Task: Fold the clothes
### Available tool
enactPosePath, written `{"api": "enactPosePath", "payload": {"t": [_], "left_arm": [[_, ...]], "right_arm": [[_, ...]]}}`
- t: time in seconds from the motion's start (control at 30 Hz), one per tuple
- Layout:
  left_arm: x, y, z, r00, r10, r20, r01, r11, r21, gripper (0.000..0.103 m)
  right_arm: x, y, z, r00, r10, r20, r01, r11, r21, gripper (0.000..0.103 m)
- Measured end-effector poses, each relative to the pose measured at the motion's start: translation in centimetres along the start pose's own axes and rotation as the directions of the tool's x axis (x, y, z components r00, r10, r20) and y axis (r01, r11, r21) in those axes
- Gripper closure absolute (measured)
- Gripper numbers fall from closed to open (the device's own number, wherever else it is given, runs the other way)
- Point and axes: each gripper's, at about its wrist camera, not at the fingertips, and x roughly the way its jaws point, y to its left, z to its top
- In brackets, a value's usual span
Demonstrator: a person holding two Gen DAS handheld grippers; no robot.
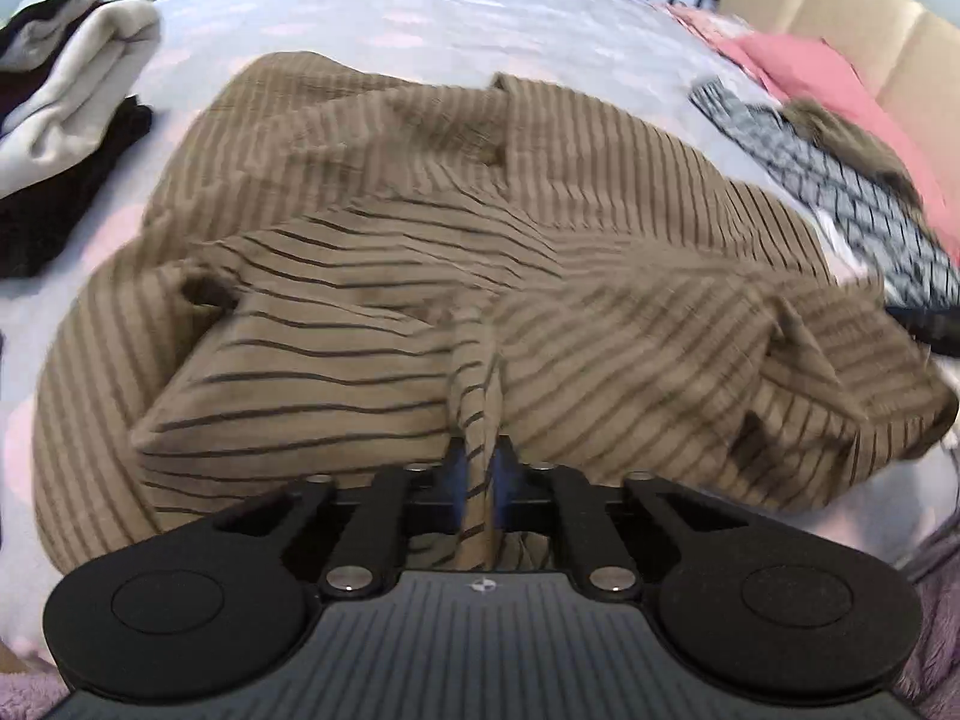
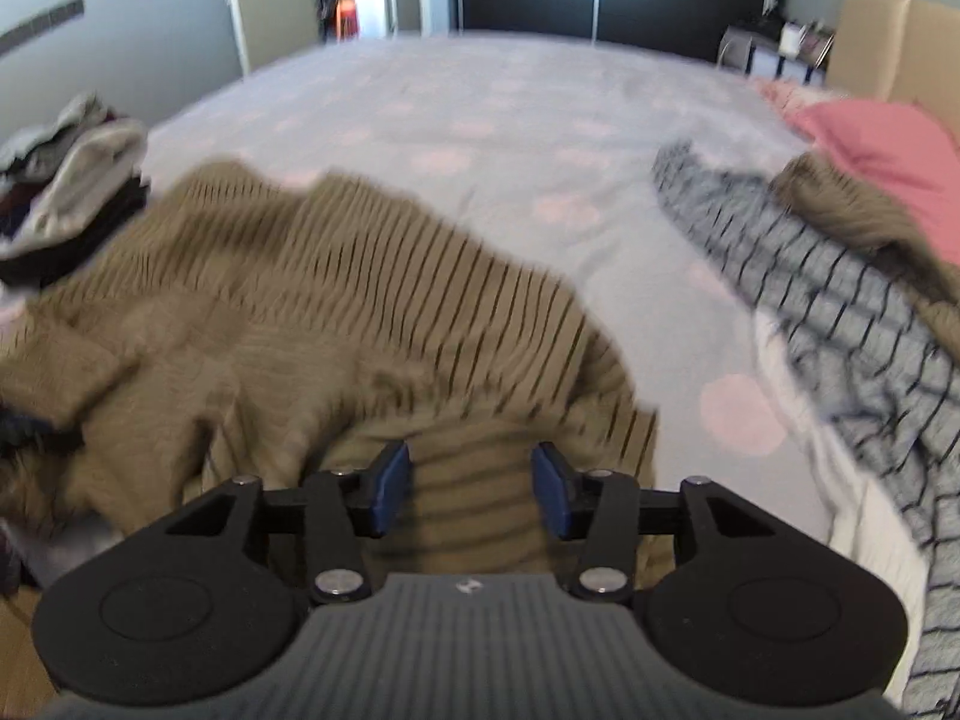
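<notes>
Two hand-held grippers work over one olive-brown, dark-striped knit garment (image 1: pixel 420 276) that lies crumpled across the near part of a pale grey bedspread with faint pink dots (image 1: pixel 456 18).

Left gripper (image 1: pixel 480 456): jaws drawn together on a narrow pleat of the striped fabric, which runs up between the blue pads and fans out beyond them. The pinch looks placed at an edge or hem, presumably to give a firm corner from which the cloth can be drawn flat.

Right gripper (image 2: pixel 471 480): jaws stand apart, with the striped fabric visible below and between the blue pads (image 2: pixel 393 483); the pads do not press on it. Judged as positioned over the garment's near right edge to take a second hold, so the piece can be stretched between two points. Whether the pads touch the cloth cannot be told through the blur.

Surroundings: a stack of folded cream and black clothes (image 1: pixel 72 96) sits at the far left of the bed, well apart from the work area, probably as the finished pile. A grey checked garment (image 2: pixel 828 300) and a pink one (image 2: pixel 882 138) lie unfolded to the right near the beige padded headboard (image 2: pixel 888 42), apparently awaiting their turn.

Assessment: the striped garment is bunched, with no fold yet formed; the task is at an early stage for this item. Risk: a one-sided grip may drag the cloth into a tighter heap.
</notes>
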Motion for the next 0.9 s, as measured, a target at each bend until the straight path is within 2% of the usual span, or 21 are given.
{"api": "enactPosePath", "payload": {"t": [0.03,0.07,0.2,0.33,0.43,0.57,0.63,0.67,0.7,0.77,0.9], "left_arm": [[-0.7,0.8,0.2,1.0,0.012,0.017,-0.011,1.0,-0.025,0.101],[-1.5,1.6,0.4,0.999,0.022,0.035,-0.02,0.998,-0.052,0.102],[-5.2,5.5,0.9,0.989,0.101,0.106,-0.082,0.983,-0.166,0.103],[-7.2,8.7,0.5,0.978,0.185,0.097,-0.16,0.961,-0.225,0.103],[-6.9,9.9,-0.3,0.978,0.203,0.054,-0.184,0.951,-0.248,0.103],[-6.3,9.7,-0.7,0.975,0.219,0.041,-0.206,0.954,-0.217,0.103],[-6.1,9.9,-0.8,0.975,0.218,0.031,-0.206,0.953,-0.221,0.103],[-6.0,10.0,-0.8,0.976,0.217,0.027,-0.206,0.953,-0.223,0.103],[-6.0,10.0,-0.9,0.976,0.217,0.024,-0.206,0.953,-0.223,0.103],[-5.9,10.0,-1.1,0.976,0.217,0.019,-0.207,0.952,-0.224,0.103],[-5.6,10.2,-1.3,0.977,0.214,0.016,-0.204,0.952,-0.229,0.103]], "right_arm": [[0.3,0.1,-0.3,1.0,0.005,-0.029,-0.005,1.0,-0.013,0.075],[0.5,0.2,-0.7,0.998,0.01,-0.058,-0.011,1.0,-0.026,0.098],[0.5,0.5,-2.0,0.991,-0.003,-0.132,-0.003,0.999,-0.047,0.1],[-0.1,-0.3,-3.3,0.98,0.009,-0.2,-0.008,1.0,0.007,0.099],[-1.0,-0.5,-3.6,0.979,0.021,-0.2,-0.016,1.0,0.022,0.093],[-3.7,0.6,-2.5,0.994,0.015,-0.11,-0.02,0.998,-0.051,0.09],[-4.8,1.6,-1.5,0.997,0.045,-0.068,-0.053,0.991,-0.123,0.078],[-5.1,2.2,-0.9,0.996,0.062,-0.057,-0.07,0.983,-0.168,0.066],[-5.2,2.8,-0.3,0.996,0.077,-0.053,-0.087,0.972,-0.221,0.063],[-4.7,4.2,0.9,0.994,0.09,-0.058,-0.105,0.935,-0.34,0.063],[-1.7,6.3,3.0,0.977,0.138,-0.164,-0.206,0.813,-0.544,0.058]]}}
